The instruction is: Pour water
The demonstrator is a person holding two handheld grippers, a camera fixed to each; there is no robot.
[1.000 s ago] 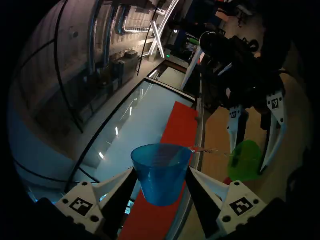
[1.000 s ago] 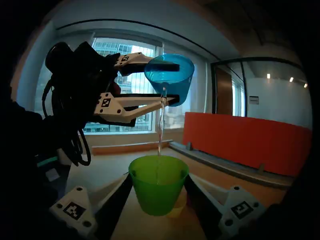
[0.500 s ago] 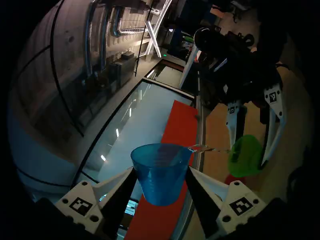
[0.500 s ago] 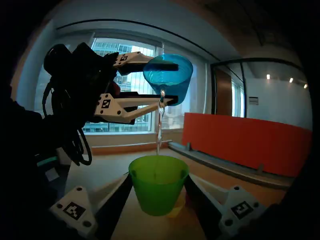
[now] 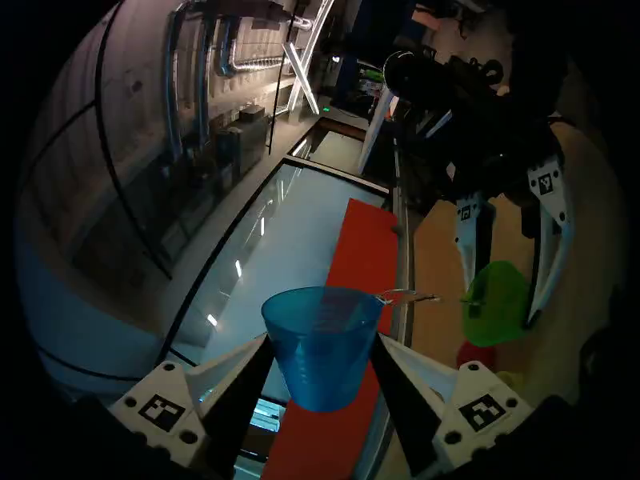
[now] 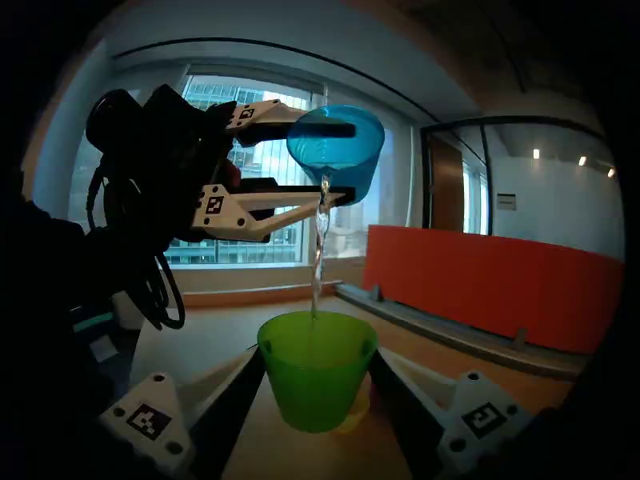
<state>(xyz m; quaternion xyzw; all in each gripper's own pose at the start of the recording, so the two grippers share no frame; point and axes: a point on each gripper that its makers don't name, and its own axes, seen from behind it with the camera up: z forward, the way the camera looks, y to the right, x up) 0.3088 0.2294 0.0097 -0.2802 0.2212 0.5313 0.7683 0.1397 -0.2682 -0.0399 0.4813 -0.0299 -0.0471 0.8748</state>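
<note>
Left gripper [image 5: 320, 342] clamps the blue cup [image 5: 322, 368] mid-wall, right gripper [image 6: 318, 356] the green cup [image 6: 317, 388]. Probably thin, light plastic; squeeze gently.

Reading blue cup [image 5: 322, 356], green cup [image 6: 317, 372]; white left claw [image 5: 322, 340], right claw [image 6: 318, 352] wearing black-and-white square tags [image 5: 162, 411]; red partition [image 6: 496, 280]; tan worktop [image 6: 224, 324].

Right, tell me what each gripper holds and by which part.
The left gripper holds the blue cup, clamped across its side walls below the rim. The right gripper holds the green cup the same way.
</note>
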